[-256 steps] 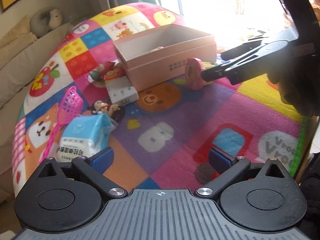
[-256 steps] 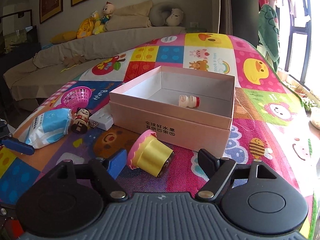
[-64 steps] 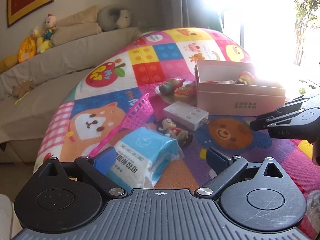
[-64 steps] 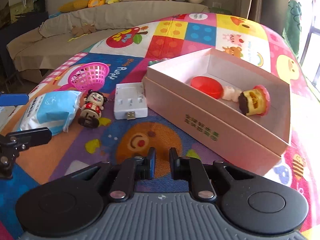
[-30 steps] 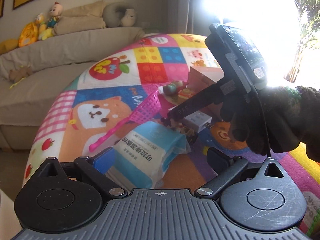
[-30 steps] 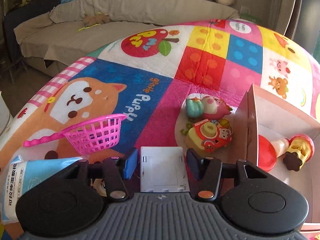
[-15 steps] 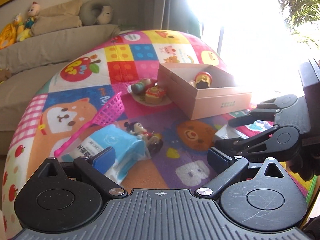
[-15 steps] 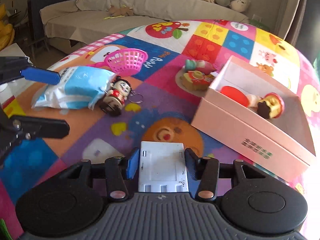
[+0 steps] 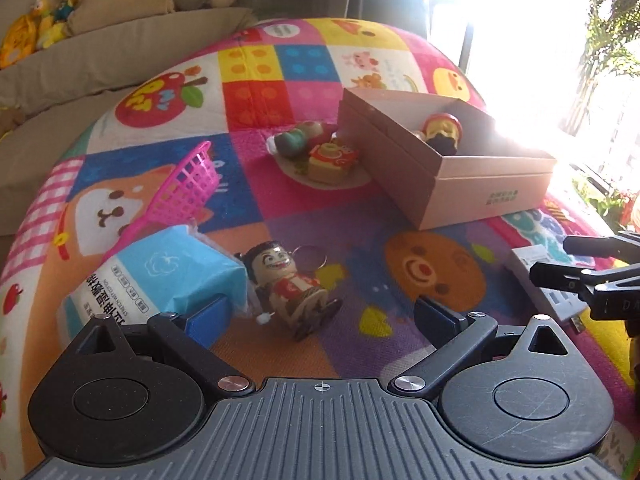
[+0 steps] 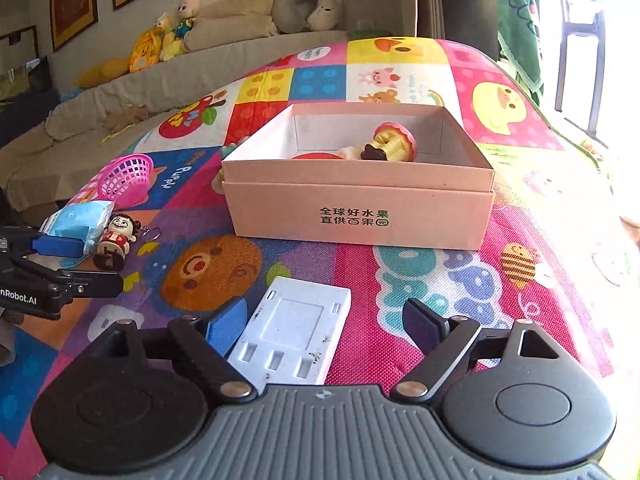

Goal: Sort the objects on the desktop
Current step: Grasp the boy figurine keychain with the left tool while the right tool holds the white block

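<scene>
A: What does the left wrist view show?

B: The left tool (image 9: 320, 318) hangs spread wide and empty over a bright patchwork cartoon play mat (image 9: 436, 276) on the tabletop. The landmark is an open pink cardboard box (image 9: 472, 190), up and to the right. Inside it lies a red and yellow toy figure (image 9: 442, 132). Left of the box sit a green toy (image 9: 294, 142) and a red and yellow toy block (image 9: 332, 158). Below the box, just past the tool, lies a grinning wooden doll keychain (image 9: 288, 284), touching a blue packet of wet wipes (image 9: 160, 276). A pink plastic mesh basket (image 9: 188, 188) lies beyond the packet. The right tool (image 9: 572, 258) enters at the right edge, below the box.

A: And the right wrist view?

B: The right tool (image 10: 320, 326) is opening, its fingers apart. A flat white plastic adapter (image 10: 294, 340) lies on the mat between them, below the box (image 10: 360, 216); the blue left pad (image 10: 228, 326) is just beside it, the right pad stands clear. The doll (image 10: 116, 242), wipes (image 10: 76, 226) and basket (image 10: 126, 178) sit left of the box, with the left tool (image 10: 88, 262) at the left edge.
</scene>
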`<state>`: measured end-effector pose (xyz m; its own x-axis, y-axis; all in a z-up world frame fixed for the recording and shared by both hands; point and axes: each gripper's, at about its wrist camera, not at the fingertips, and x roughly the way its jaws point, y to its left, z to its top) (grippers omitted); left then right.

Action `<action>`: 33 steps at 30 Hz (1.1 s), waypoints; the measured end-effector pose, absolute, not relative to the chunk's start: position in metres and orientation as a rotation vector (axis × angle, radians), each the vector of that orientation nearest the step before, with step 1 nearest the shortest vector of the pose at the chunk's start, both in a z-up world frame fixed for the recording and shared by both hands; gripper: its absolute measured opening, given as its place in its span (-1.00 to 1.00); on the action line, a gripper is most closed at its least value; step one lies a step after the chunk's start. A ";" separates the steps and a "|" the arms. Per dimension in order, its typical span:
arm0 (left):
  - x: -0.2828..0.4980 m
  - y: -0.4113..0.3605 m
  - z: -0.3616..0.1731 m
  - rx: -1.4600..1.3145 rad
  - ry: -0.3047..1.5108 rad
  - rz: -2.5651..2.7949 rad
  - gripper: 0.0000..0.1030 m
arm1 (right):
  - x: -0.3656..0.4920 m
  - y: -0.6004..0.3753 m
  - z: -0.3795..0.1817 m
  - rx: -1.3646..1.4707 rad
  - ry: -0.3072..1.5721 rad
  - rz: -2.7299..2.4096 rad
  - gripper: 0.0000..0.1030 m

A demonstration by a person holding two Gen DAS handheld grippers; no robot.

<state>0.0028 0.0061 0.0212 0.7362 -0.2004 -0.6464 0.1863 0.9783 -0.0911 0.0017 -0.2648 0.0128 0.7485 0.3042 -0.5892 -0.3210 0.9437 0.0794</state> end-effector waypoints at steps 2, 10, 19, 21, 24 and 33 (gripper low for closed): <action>0.010 0.001 0.022 -0.029 0.708 -0.204 0.96 | 0.002 -0.265 0.012 -0.018 0.632 0.334 0.71; 0.033 -0.020 0.017 0.007 0.709 -0.231 0.96 | -0.003 -0.269 0.014 0.007 0.598 0.316 0.89; -0.002 -0.045 0.009 0.106 0.711 -0.332 0.96 | -0.006 -0.273 0.016 0.027 0.573 0.296 0.93; -0.002 -0.042 0.006 0.094 0.718 -0.296 0.96 | -0.005 -0.273 0.016 0.030 0.571 0.294 0.96; 0.006 -0.036 0.006 0.068 0.732 -0.241 0.96 | -0.005 -0.273 0.016 0.032 0.570 0.294 0.99; -0.001 -0.019 0.016 0.257 0.673 -0.021 0.96 | -0.006 -0.273 0.016 0.036 0.570 0.284 1.00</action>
